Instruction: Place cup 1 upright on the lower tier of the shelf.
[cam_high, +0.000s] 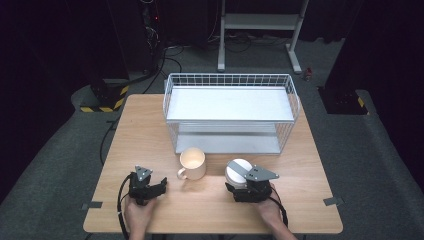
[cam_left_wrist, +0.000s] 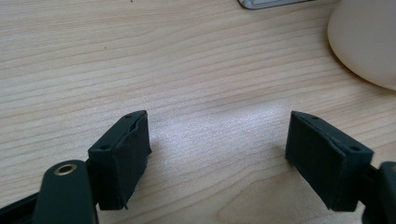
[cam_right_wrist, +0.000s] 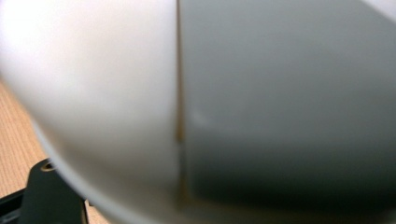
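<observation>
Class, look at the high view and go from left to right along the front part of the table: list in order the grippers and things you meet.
left gripper → cream mug → white cup → right gripper, which is up against the white cup.

You work on a matt, light wood-grain table (cam_high: 150, 125). The basket (cam_high: 230, 80) is white-coated wire. The mug (cam_high: 192, 162) looks smooth and cream-glazed. Your left gripper (cam_left_wrist: 217, 149) carries matt black pads.
</observation>
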